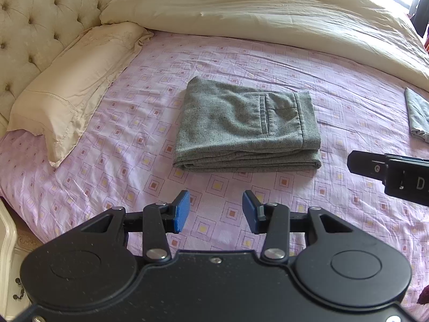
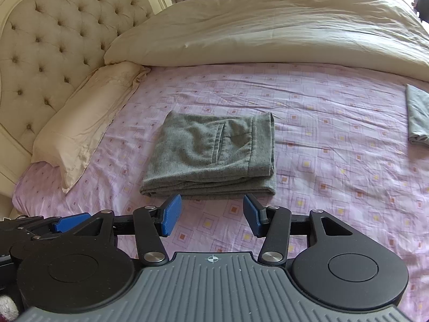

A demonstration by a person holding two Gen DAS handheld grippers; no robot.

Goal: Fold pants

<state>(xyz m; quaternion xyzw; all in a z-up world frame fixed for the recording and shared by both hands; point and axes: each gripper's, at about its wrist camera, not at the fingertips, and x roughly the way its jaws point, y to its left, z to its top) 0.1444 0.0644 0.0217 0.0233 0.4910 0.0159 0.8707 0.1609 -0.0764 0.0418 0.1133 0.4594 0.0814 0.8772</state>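
The pants (image 1: 246, 126) are lying folded into a thick grey rectangle in the middle of the sheet (image 1: 348, 112), pocket side up, the stacked folds facing the cameras. Both grippers are hanging above the bed's near part with nothing between their blue pads. The left gripper (image 1: 215, 212) is standing parted, well short of the pants. The right gripper (image 2: 213, 214) is gaping wide too — in its own view its fingertips are sitting just below the pants' near edge, though whether they are touching the cloth cannot be told. A cream pillow (image 1: 77, 80) is resting left of the pants against the tufted headboard (image 1: 34, 18), and a duvet (image 1: 254, 18) is lying bunched behind them. At the far right — well apart from the pants — another grey cloth (image 2: 418, 115) is lying folded.
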